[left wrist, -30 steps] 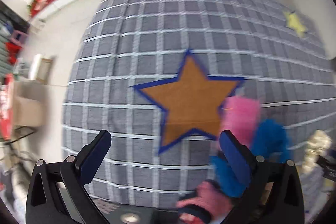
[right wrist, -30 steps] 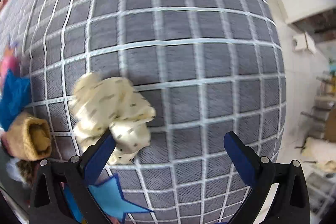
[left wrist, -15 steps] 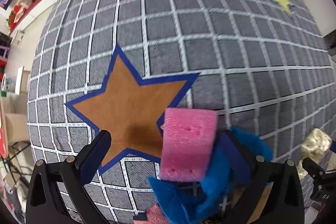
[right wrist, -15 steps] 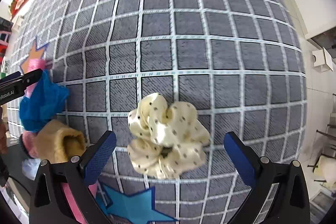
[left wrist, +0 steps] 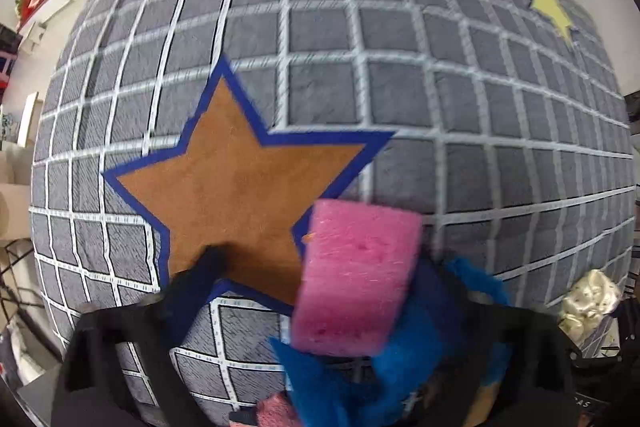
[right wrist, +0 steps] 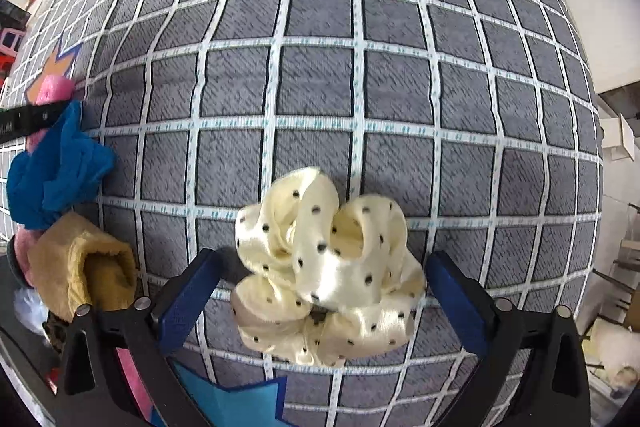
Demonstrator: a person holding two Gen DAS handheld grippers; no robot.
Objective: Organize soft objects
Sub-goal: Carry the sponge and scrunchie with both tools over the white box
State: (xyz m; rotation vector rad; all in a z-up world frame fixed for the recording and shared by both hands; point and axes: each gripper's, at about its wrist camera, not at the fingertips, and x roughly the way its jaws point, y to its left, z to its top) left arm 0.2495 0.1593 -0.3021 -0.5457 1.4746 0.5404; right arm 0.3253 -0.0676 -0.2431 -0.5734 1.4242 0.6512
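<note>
Left gripper (left wrist: 320, 283) blurred, jaws closing around pink sponge (left wrist: 356, 279); right gripper (right wrist: 324, 281) closing, now straddling scrunchie (right wrist: 324, 267), untouched.

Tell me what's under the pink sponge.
The sponge overlaps the brown star's tip, grid cloth and blue fabric. Anything directly beneath is covered.

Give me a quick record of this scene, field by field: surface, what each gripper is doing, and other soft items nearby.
surface: grey checked cloth with white grid lines
left gripper: closing, pink foam sponge block between its fingers, over orange star patch
right gripper: closing, cream polka-dot satin scrunchie between its fingers
nearby: blue fuzzy cloth, mustard plush roll
</note>
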